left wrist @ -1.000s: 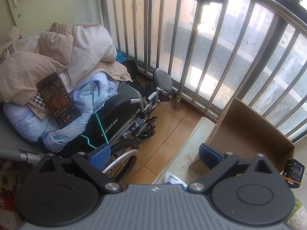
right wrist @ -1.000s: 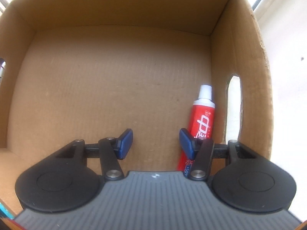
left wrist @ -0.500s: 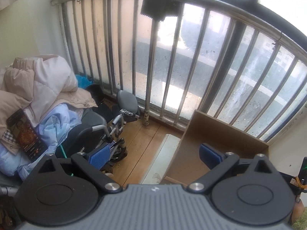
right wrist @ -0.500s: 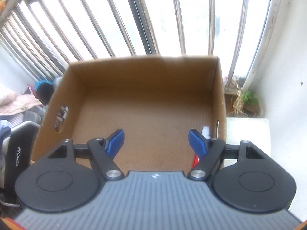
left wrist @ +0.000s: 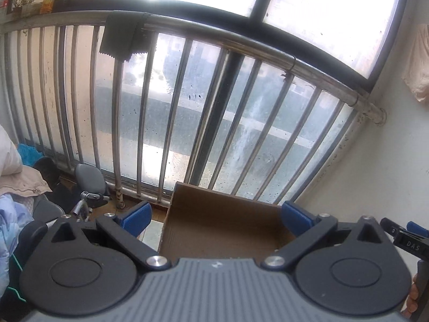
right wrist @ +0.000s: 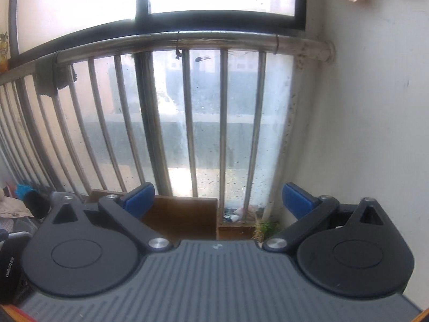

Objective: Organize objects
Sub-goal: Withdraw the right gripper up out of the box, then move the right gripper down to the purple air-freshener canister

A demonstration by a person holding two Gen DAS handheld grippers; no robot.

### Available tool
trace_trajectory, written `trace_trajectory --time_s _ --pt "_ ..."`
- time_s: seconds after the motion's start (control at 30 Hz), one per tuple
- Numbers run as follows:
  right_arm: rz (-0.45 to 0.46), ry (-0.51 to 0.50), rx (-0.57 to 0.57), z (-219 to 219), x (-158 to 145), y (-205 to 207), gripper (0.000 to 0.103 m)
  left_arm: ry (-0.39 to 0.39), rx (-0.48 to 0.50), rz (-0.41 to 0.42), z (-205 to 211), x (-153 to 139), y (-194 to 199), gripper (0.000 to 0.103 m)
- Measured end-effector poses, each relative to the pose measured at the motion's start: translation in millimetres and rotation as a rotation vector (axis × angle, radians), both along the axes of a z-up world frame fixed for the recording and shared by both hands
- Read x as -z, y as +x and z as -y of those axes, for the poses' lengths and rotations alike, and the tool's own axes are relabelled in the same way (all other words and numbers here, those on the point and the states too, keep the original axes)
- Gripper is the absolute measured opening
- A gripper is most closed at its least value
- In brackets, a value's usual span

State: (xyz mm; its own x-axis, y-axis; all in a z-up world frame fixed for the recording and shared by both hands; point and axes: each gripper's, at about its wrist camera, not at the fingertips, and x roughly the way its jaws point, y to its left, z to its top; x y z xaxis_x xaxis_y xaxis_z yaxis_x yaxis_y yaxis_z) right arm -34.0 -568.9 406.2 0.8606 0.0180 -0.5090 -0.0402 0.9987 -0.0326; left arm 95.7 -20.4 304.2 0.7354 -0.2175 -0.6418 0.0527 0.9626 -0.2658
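Grippers (left wrist: pixel 215 214) (right wrist: pixel 218 197) are hanging wide open and empty above the box (left wrist: pixel 222 222), needing another object to fetch.

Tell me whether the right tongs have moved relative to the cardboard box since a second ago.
Yes. The right tongs have risen up and back out of the cardboard box, now low beneath them; their jaws have just been opening, nothing between them.
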Motion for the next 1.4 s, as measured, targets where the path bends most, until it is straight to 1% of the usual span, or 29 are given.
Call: trace_trajectory --time_s 0.03,0.07,0.1,0.13,0.2,0.33,0.43,0.5,0.6,0.67,0.73,0.8,0.9,1.0,1.07,1.17,1.27,1.4 --pt "0.005 -0.013 0.015 1.9 -3.7 -9.4 0.102 -0.009 0.016 -0.006 -0.8 3.1 -2.2 0.103" --pt "0.008 -0.016 0.025 -2.7 4.6 -20.2 0.102 -0.027 0.032 -0.010 -2.7 6.3 -4.6 0.103" --pt "0.007 -0.013 0.029 -2.8 4.0 -26.6 0.102 -0.045 0.042 -0.011 -4.9 9.2 -7.1 0.103" --pt "-0.001 -0.008 0.036 -1.7 -6.8 -38.3 0.102 -0.070 0.045 -0.009 -9.8 12.3 -13.0 0.103" --pt "-0.019 0.007 0.042 -6.8 -9.6 -50.6 0.102 -0.099 0.049 0.000 -18.5 16.9 -22.9 0.103" --pt "-0.037 0.075 0.018 -14.0 -14.4 -68.3 0.102 -0.100 0.028 0.033 -36.6 24.2 -40.6 0.103" --pt "-0.062 0.140 -0.047 -22.6 -20.0 -75.4 0.102 -0.082 0.006 0.049 -48.5 30.1 -53.0 0.103" --pt "-0.079 0.157 -0.087 -32.3 -17.6 -77.7 0.102 -0.062 -0.005 0.050 -52.6 34.9 -60.3 0.103" --pt "-0.089 0.139 -0.141 -56.4 -10.0 -79.3 0.102 0.002 -0.009 0.028 -53.0 45.0 -68.0 0.103" --pt "-0.076 0.108 -0.182 -74.1 -5.5 -82.7 0.102 0.042 -0.004 0.006 -50.7 54.0 -71.4 0.103" --pt "-0.061 0.085 -0.220 -90.2 -0.4 -86.2 0.102 0.067 0.000 -0.012 -48.5 64.8 -75.2 0.103" --pt "-0.061 0.091 -0.258 -101.8 8.5 -87.9 0.102 0.089 0.005 -0.032 -45.0 81.2 -79.5 0.103" --pt "-0.077 0.140 -0.304 -115.2 32.8 -88.4 0.102 0.124 0.018 -0.073 -38.6 109.8 -83.4 0.103" --pt "-0.134 0.174 -0.314 -124.5 64.2 -86.4 0.102 0.163 0.040 -0.119 -29.6 144.2 -87.7 0.103" --pt "-0.168 0.178 -0.326 -130.3 87.2 -86.2 0.102 0.188 0.045 -0.142 -24.2 164.9 -90.5 0.103" --pt "-0.226 0.162 -0.357 -142.8 129.5 -86.0 0.102 0.218 0.049 -0.174 -17.4 195.1 -93.1 0.103" --pt "-0.268 0.178 -0.377 -149.2 165.0 -84.7 0.102 0.232 0.060 -0.177 -10.7 222.3 -95.1 0.103" --pt "-0.277 0.184 -0.405 -153.4 204.4 -81.2 0.102 0.274 0.102 -0.153 4.4 255.5 -97.9 0.103"
